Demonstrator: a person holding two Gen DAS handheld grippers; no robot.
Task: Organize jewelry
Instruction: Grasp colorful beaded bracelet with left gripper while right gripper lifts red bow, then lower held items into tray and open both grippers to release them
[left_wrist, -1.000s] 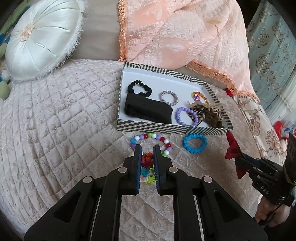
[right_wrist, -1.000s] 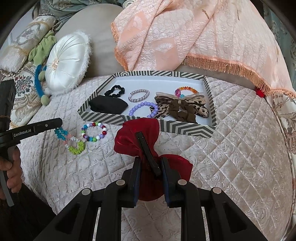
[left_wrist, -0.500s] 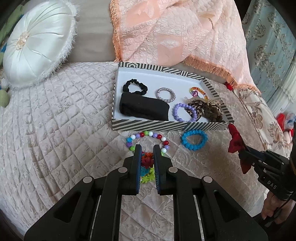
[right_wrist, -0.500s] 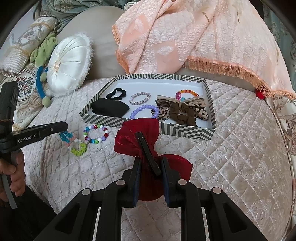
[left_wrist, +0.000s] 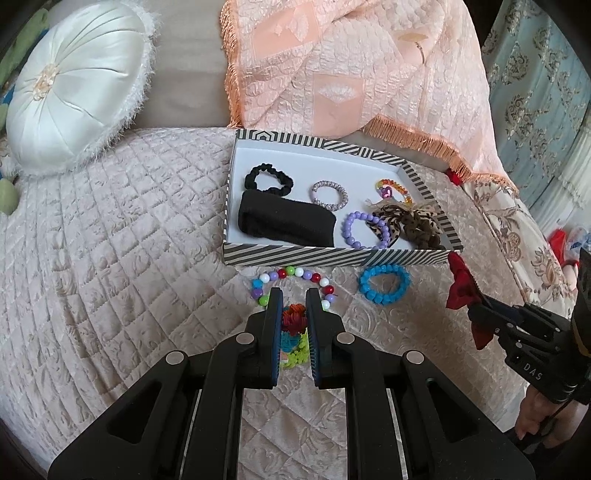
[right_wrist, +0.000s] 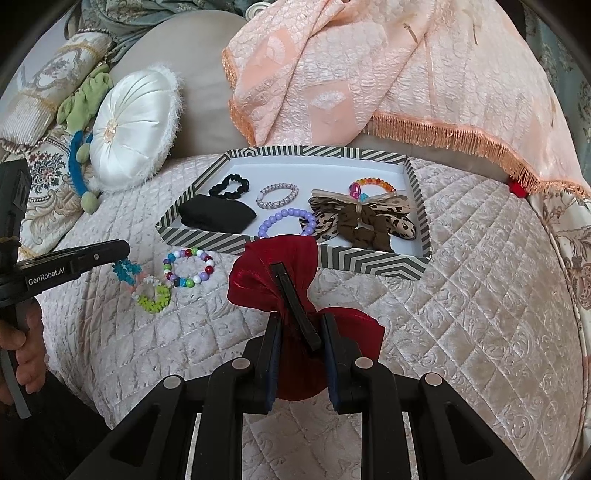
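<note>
Striped tray (left_wrist: 332, 254) shifted lower, blue bracelet (left_wrist: 384, 285) only in left view

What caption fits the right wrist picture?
Right hand-held gripper clamps a red bow clip near the striped tray of bracelets.
</note>
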